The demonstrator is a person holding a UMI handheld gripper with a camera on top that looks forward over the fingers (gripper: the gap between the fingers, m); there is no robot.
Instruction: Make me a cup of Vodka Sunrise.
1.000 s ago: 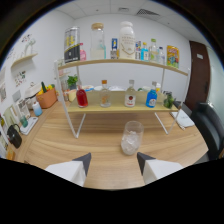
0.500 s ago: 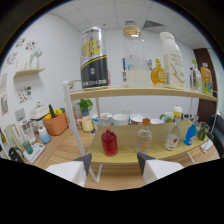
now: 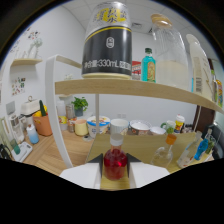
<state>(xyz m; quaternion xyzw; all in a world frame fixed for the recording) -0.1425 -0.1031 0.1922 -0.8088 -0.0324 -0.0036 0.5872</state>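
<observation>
A small bottle of red liquid (image 3: 115, 167) with a pale cap stands on the lower shelf board (image 3: 145, 145), right between my fingers. My gripper (image 3: 115, 161) is open, with a dark fingertip (image 3: 97, 163) close at either side of the bottle; whether they touch it does not show. On the top shelf (image 3: 125, 89) directly above stands a black and silver 330 mL can (image 3: 106, 45). Beside the can are a teal bottle (image 3: 148, 65) and a big lidded jar (image 3: 172, 57) holding something white.
Behind the red bottle the lower shelf holds a white cup (image 3: 119, 126), bowls (image 3: 141, 127) and small mugs. To the right stand an orange-capped bottle (image 3: 169, 147) and a blue bottle (image 3: 204, 146). The shelf's white post (image 3: 54, 112) rises at left, with an orange pot (image 3: 43, 124) beyond.
The gripper has moved in close to the shelf. The red bottle, which was ahead of the fingers, now stands between them, and the can looms larger overhead.
</observation>
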